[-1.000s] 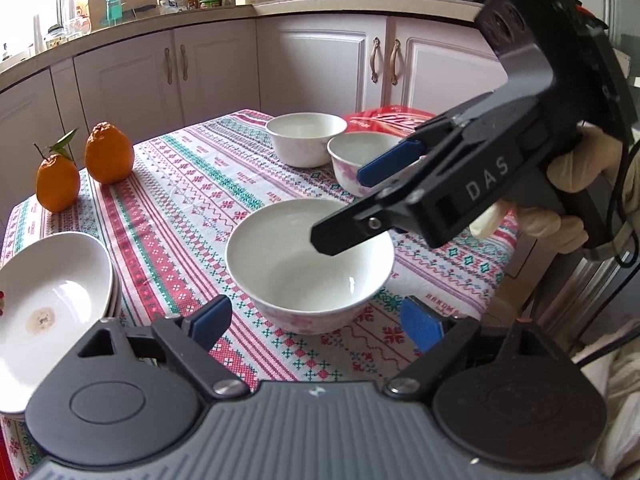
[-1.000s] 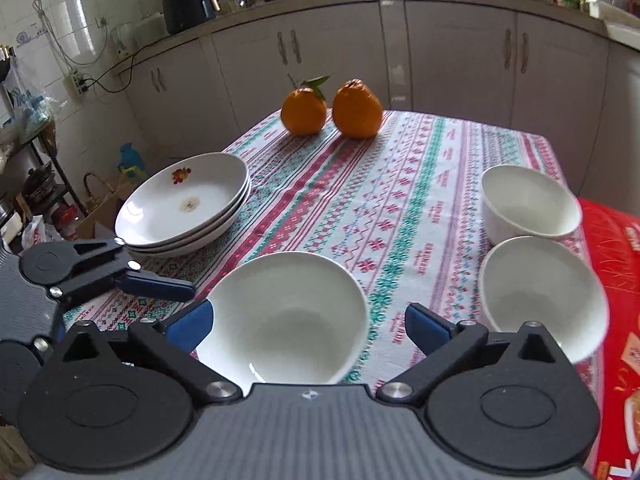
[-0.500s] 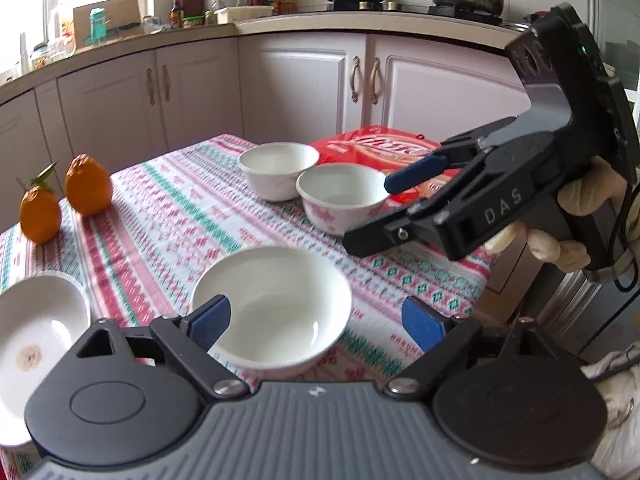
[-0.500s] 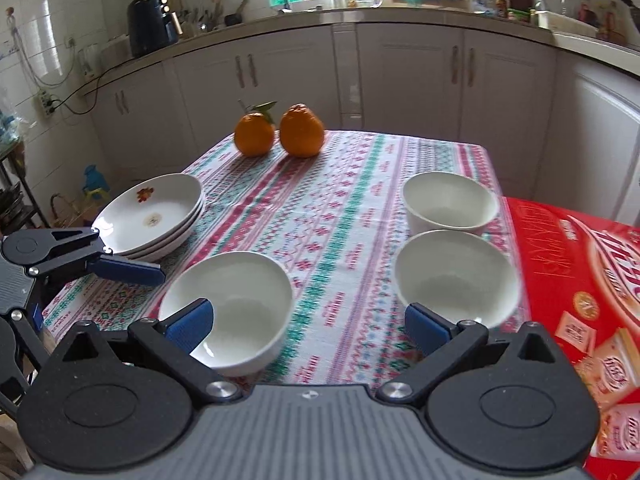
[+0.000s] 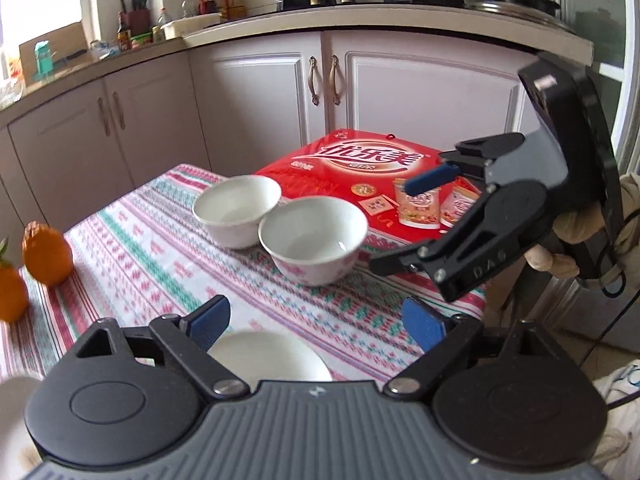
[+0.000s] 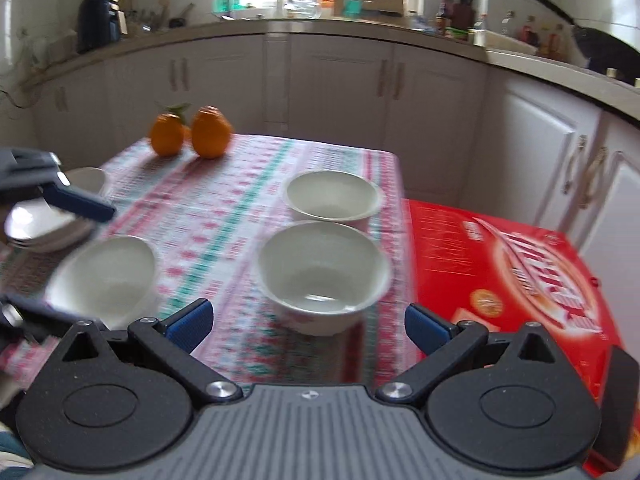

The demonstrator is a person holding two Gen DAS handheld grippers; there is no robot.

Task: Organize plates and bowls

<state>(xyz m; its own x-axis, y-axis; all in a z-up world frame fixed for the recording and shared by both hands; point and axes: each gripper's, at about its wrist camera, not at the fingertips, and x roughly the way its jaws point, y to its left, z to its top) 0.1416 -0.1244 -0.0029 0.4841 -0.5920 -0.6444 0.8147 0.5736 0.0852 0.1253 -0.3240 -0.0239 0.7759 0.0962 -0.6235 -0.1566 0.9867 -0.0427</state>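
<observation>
Nearest, both wide-open and empty, right gripper [image 6: 308, 322] and left gripper [image 5: 316, 320]; just ahead on the tablecloth [image 6: 240, 216], near bowl [image 6: 323, 272] then far bowl [image 6: 333, 196]: probably glazed ceramic, stiff, slick, chippable, best pinched at the rim.

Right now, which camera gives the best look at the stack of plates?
The right wrist view. The stack of plates sits at the table's left edge there, though blurred and partly crossed by the left tongs. The left wrist view catches only a white sliver at its bottom-left corner, probably that stack.
</observation>
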